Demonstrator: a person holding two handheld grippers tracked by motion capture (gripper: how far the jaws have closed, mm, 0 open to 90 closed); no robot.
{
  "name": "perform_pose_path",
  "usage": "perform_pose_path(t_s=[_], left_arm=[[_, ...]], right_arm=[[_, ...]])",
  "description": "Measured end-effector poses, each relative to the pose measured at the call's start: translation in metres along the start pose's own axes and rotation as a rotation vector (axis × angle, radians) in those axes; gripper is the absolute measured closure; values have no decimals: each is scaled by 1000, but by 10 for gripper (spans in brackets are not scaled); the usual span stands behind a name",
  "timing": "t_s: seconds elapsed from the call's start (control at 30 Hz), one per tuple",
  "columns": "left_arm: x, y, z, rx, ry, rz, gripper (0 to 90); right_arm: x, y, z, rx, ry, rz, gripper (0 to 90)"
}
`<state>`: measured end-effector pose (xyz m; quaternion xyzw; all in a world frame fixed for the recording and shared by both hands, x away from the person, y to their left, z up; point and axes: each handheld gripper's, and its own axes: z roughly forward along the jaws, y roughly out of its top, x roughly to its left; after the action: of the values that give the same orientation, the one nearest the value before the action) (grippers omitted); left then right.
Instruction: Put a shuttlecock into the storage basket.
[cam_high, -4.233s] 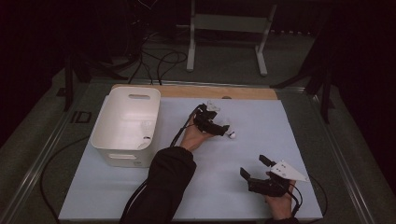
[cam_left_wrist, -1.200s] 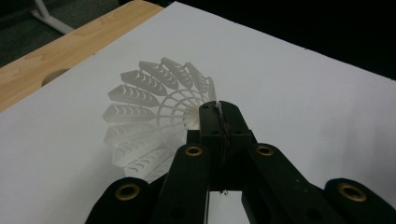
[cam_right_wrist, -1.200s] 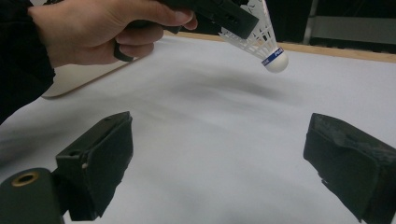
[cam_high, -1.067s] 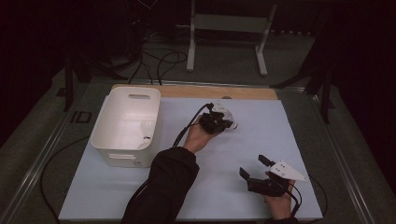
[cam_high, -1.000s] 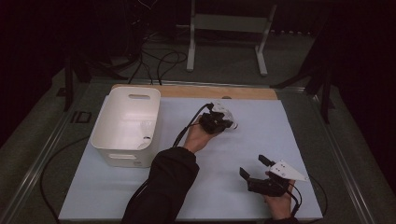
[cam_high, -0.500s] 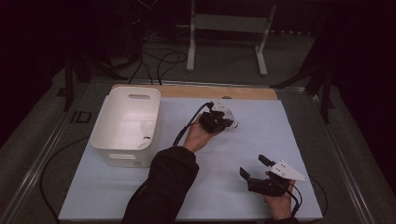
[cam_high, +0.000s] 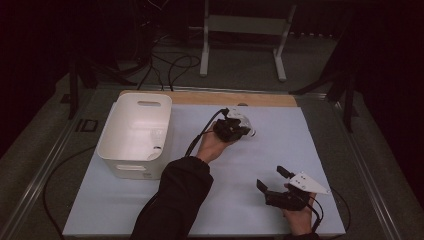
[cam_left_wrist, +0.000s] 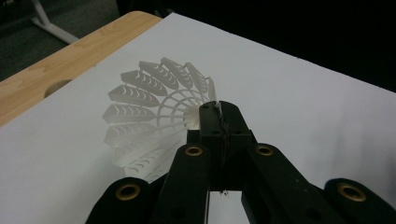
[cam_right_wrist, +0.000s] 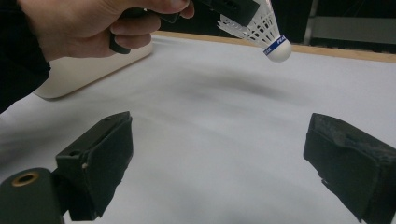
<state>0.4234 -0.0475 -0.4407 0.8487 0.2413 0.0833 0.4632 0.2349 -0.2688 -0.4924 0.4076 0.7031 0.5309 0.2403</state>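
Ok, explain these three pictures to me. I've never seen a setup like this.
A person works at a table with a hand-held two-jaw gripper in each hand. One picture looks down from above; the other two come from cameras riding on the grippers, looking along their black jaws. The left gripper is shut on the skirt of a white shuttlecock, held off the table. The right gripper waits open near the front edge, holding nothing. A white bin stands at the left.
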Motion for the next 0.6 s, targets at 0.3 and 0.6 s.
perform_pose_path(t_s=[0.3,0.6], left_arm=[[-2,2,-2,-2,0,3,900],[-3,6,-5,-7,2,4,900]], right_arm=[[0,0,0,-2,2,0,81],[0,0,0,-3,3,1,81]])
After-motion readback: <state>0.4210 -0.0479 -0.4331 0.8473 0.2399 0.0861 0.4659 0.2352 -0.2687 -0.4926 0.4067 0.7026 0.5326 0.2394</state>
